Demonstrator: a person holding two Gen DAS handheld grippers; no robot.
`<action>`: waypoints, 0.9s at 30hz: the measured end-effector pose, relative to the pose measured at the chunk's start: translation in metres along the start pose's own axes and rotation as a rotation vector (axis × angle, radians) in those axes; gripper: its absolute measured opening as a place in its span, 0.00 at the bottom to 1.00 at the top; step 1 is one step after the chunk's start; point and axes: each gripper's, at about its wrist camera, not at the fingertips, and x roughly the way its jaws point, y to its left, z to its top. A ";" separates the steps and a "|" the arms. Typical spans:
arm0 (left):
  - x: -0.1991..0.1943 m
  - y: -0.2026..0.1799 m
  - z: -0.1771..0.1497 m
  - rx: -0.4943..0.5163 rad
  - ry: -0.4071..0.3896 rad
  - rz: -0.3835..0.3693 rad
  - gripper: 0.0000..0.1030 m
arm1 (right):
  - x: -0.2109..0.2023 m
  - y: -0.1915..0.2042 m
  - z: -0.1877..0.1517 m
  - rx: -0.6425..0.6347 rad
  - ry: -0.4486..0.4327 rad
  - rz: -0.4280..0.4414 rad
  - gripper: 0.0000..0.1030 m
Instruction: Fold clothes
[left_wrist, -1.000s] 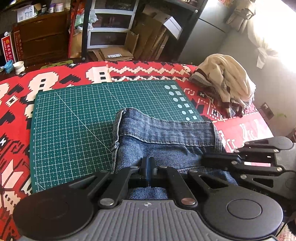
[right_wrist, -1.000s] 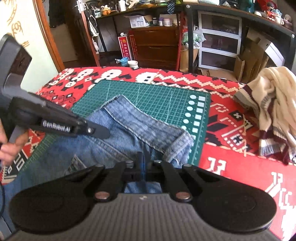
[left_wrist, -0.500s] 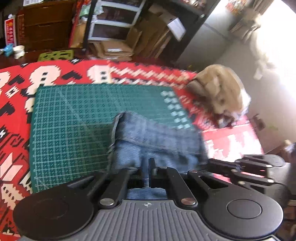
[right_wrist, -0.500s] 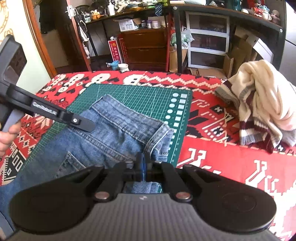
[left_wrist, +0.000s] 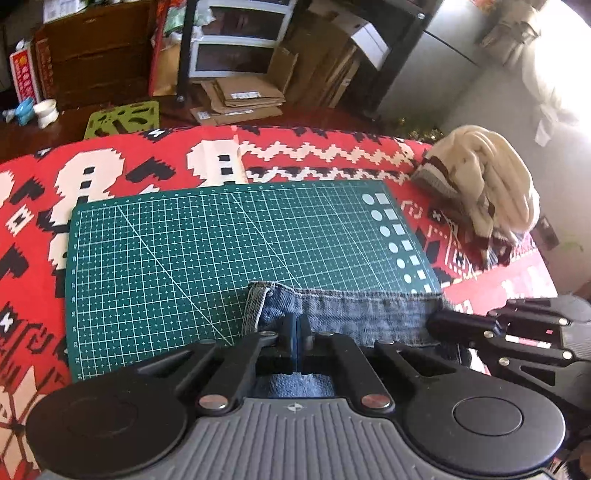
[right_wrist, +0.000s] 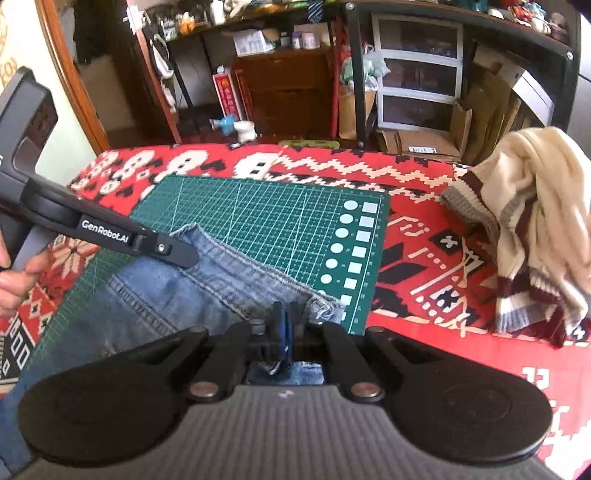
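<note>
Green cutting mat (left_wrist: 221, 251) under jeans (right_wrist: 155, 295); left gripper (left_wrist: 295, 332), right gripper (right_wrist: 282, 325) jaws clamped on hem.

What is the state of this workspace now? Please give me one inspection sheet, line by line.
Surface: red patterned cloth with a green cutting mat lying on it.
Job's things: blue jeans lie on the near part of the mat; cream sweater is heaped on the cloth beside the mat.
Clutter: nothing seen on the mat besides the jeans.
Grippers: left gripper and right gripper are each shut on the jeans' hem.
Cables: nothing seen.
Surroundings: drawer unit, cardboard boxes, wooden cabinet.
</note>
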 end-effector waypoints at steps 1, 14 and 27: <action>0.001 0.000 0.001 -0.003 0.000 0.000 0.03 | 0.001 -0.002 0.001 0.010 0.003 0.005 0.00; 0.000 -0.003 0.002 0.040 -0.050 -0.001 0.03 | 0.019 0.000 0.014 0.011 0.012 -0.040 0.00; -0.060 -0.009 -0.031 0.110 -0.074 -0.094 0.05 | -0.022 0.035 0.015 -0.082 -0.073 0.010 0.07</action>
